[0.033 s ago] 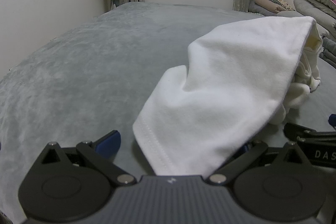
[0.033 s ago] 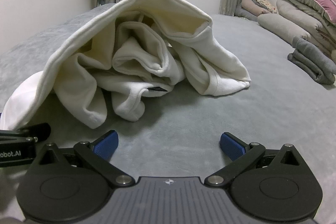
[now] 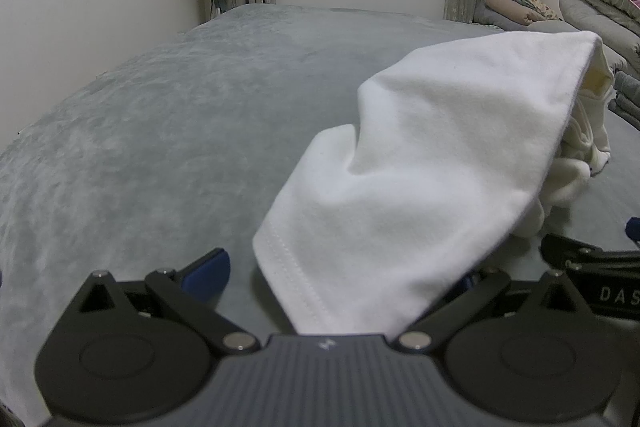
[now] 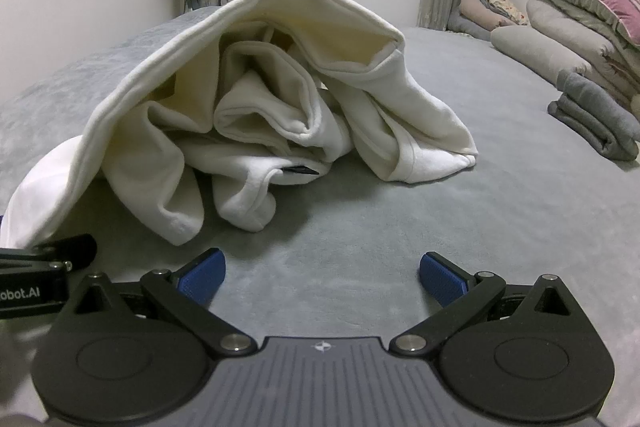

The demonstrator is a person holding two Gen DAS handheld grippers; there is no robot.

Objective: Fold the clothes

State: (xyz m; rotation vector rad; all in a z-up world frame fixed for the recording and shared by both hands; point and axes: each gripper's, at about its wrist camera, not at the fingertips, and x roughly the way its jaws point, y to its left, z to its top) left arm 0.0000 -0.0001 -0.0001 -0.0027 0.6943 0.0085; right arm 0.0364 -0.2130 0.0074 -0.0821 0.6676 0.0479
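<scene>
A: Where was the crumpled white cotton garment point(image 4: 280, 115)?

B: Heaped on the grey plush bed cover point(image 3: 160, 131), its layers bunched under one raised fold; a hemmed corner point(image 3: 304, 267) reached down between the fingers of the left gripper point(image 3: 344, 279).

A: Was that corner gripped?

B: No, as far as the views showed; the left fingers stood wide apart, one blue pad point(image 3: 206, 273) clear of the cloth and the other mostly hidden behind it; the corner lay loose between them.

A: And the right gripper point(image 4: 322, 275)?

B: Its fingers point(image 4: 202, 275) were spread equally wide, empty, hovering over bare cover just in front of the heap; they touched nothing.

A: So which step was in hand?

B: The very start, I judged; nothing was spread flat yet, so this looked like the approach to a first grasp.

A: What did the next move call for?

B: Closing the left fingers on the hem corner already between them; the right would have needed to move forward to a second edge of the pile; then a lift and pull apart to open the garment out flat; the tangled inner folds might have dragged along.

A: Anything else nearby?

B: A folded dark grey garment point(image 4: 596, 123) and stacked bedding point(image 4: 576, 11) lay well apart, by the right wall.
</scene>
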